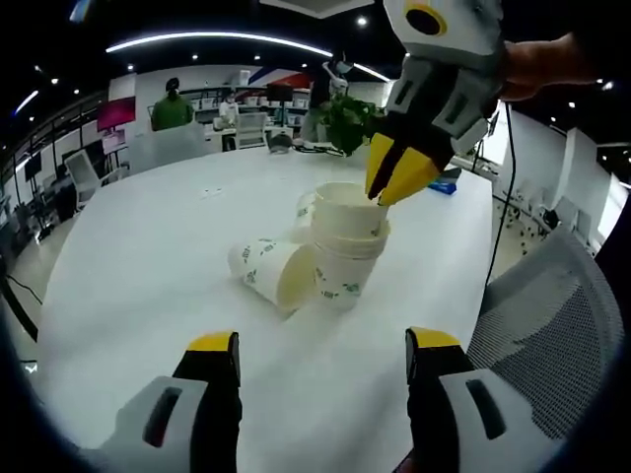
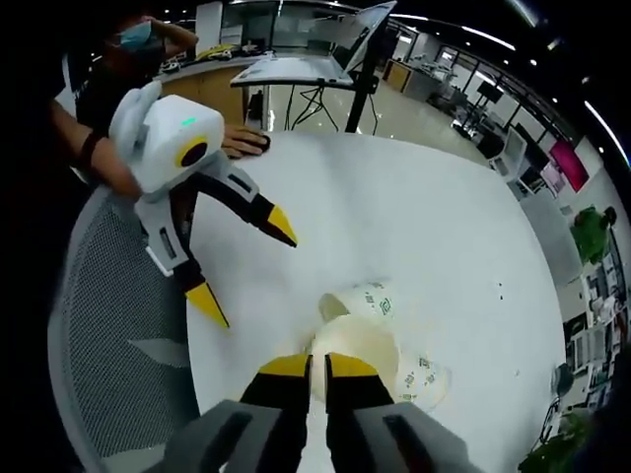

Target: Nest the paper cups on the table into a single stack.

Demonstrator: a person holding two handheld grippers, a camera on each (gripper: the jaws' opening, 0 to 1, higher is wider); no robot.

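Observation:
Two white paper cups with green print stand nested as a short stack (image 1: 345,266) near the middle of the round white table (image 1: 148,256). My right gripper (image 1: 392,179) comes down from the upper right and is shut on the rim of the top cup (image 1: 345,209). One cup (image 1: 271,273) lies on its side against the stack's left. Another tipped cup (image 1: 304,205) lies behind it. My left gripper (image 1: 323,343) hangs open, short of the cups, holding nothing. In the right gripper view, my right gripper (image 2: 317,367) pinches the top cup (image 2: 360,345), with tipped cups (image 2: 367,299) (image 2: 426,379) beside it and the left gripper (image 2: 246,266) open at left.
A grey mesh chair (image 1: 552,315) (image 2: 108,335) stands at the table's near edge. A potted plant (image 1: 345,118) and a blue object (image 1: 444,185) sit at the far edge. A person's hand (image 2: 246,143) rests on the table rim. Desks and people stand in the background.

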